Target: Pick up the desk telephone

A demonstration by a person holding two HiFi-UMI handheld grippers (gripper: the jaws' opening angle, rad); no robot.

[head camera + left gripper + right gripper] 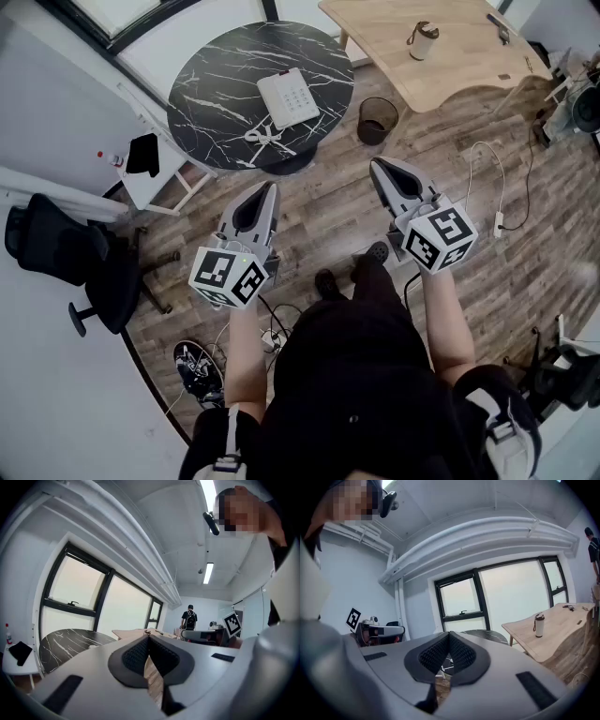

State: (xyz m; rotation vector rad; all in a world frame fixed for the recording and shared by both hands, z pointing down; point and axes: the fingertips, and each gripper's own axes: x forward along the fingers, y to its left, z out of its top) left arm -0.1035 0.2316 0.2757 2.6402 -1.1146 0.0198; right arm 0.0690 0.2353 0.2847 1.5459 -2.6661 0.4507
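Observation:
A white desk telephone (289, 98) with a keypad lies on a round black marble table (216, 80) at the top of the head view, its coiled cord (265, 139) trailing toward the near edge. Both grippers hang well short of that table, over the wooden floor. My left gripper (268, 187) is shut and empty, its tip pointing toward the table. To its right, my right gripper (377, 165) is also shut with nothing in it. In the left gripper view the marble table (65, 641) shows low at left beyond the closed left gripper (148, 638). The right gripper (449, 634) points toward the windows.
A black wire bin (378, 119) stands on the floor by the marble table. A light wooden table (441, 66) carries a tumbler (422, 40). A black office chair (66, 262) is at left, a white side table (150, 178) beside it. Cables (487, 178) run across the floor. A person with a backpack (189, 619) stands far off.

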